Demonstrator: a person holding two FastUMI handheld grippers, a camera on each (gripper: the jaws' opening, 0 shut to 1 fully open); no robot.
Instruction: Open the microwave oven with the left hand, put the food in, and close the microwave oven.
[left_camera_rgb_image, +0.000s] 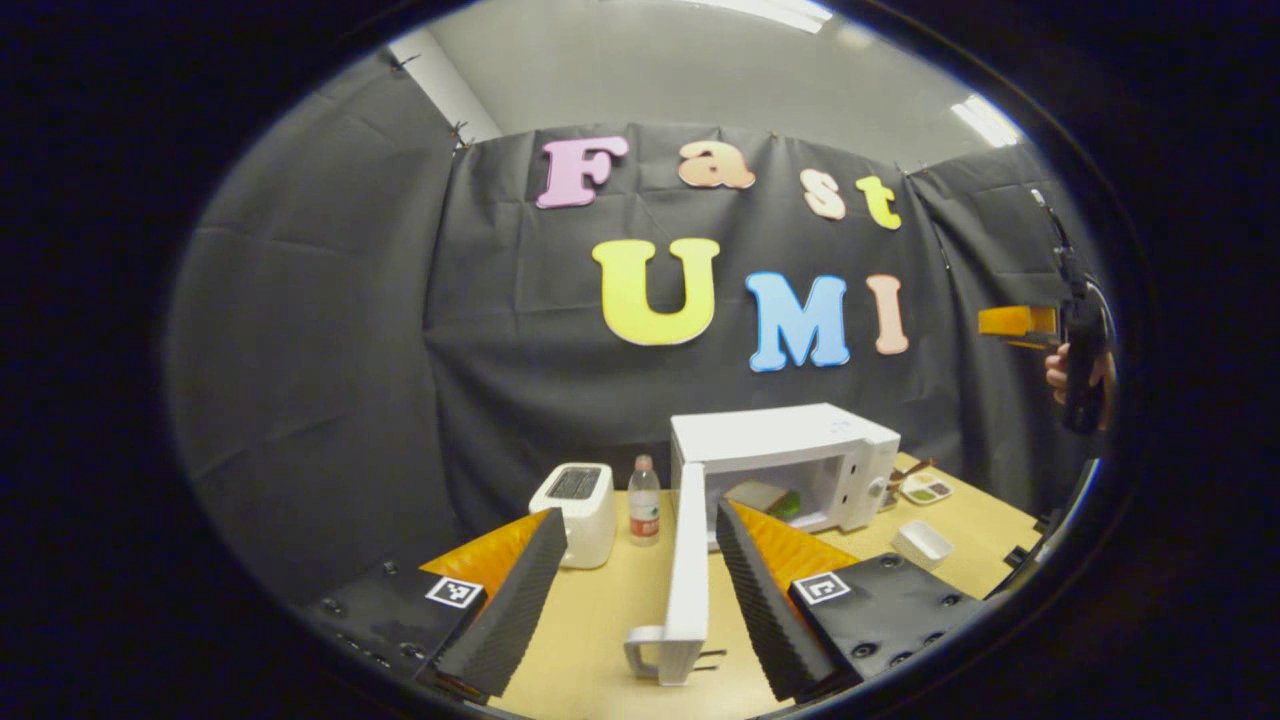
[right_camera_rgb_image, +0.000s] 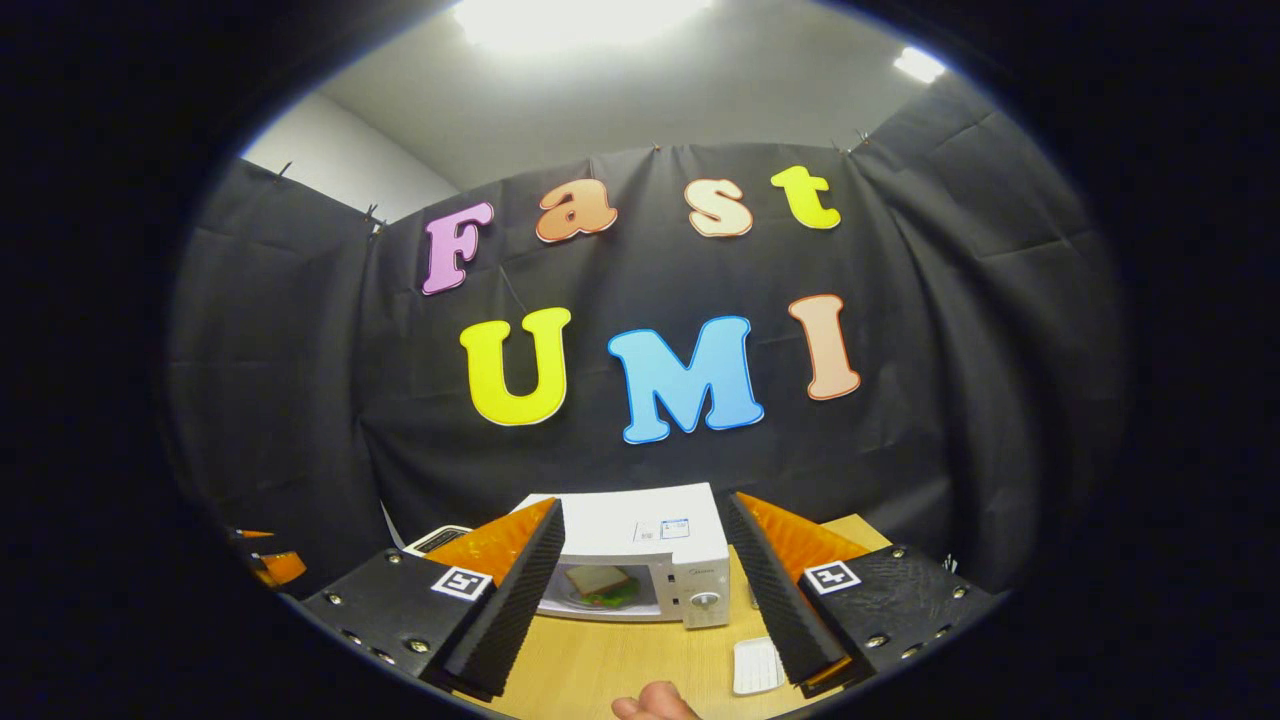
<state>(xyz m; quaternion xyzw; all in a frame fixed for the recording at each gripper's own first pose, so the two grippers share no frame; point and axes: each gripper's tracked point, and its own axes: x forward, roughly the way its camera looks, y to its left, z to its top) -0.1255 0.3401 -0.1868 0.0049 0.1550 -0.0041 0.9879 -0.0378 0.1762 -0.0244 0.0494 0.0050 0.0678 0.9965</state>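
Your left gripper (left_camera_rgb_image: 640, 590) hangs above the wooden table (left_camera_rgb_image: 590, 640), its two fingers spread wide and holding nothing. The microwave oven (left_camera_rgb_image: 790, 440) stands toward the back of the table with its door (left_camera_rgb_image: 688, 560) swung fully open, edge-on toward you. The door passes between your left fingers without either one touching it, and its handle (left_camera_rgb_image: 650, 655) sits at the near end. Inside the open cavity lies the food (left_camera_rgb_image: 765, 497), a sandwich with something green beside it.

To the left of the oven you have a bottle (left_camera_rgb_image: 644, 500) with a red label standing upright, and further left a white toaster (left_camera_rgb_image: 577, 510). To the right of the oven there is a small divided dish (left_camera_rgb_image: 925, 488) and, nearer, a small white tray (left_camera_rgb_image: 922, 543).

Your right gripper (right_camera_rgb_image: 640, 600) also stands wide open and empty, held well back from the oven and pointed at its front. In the right gripper view the food (right_camera_rgb_image: 600, 585) shows inside the cavity, on a plate (right_camera_rgb_image: 585, 600). A fingertip (right_camera_rgb_image: 655, 705) shows at the bottom edge of that view. In the left gripper view, at the far right, a hand (left_camera_rgb_image: 1060, 372) grips the right gripper's body, raised well above the table.
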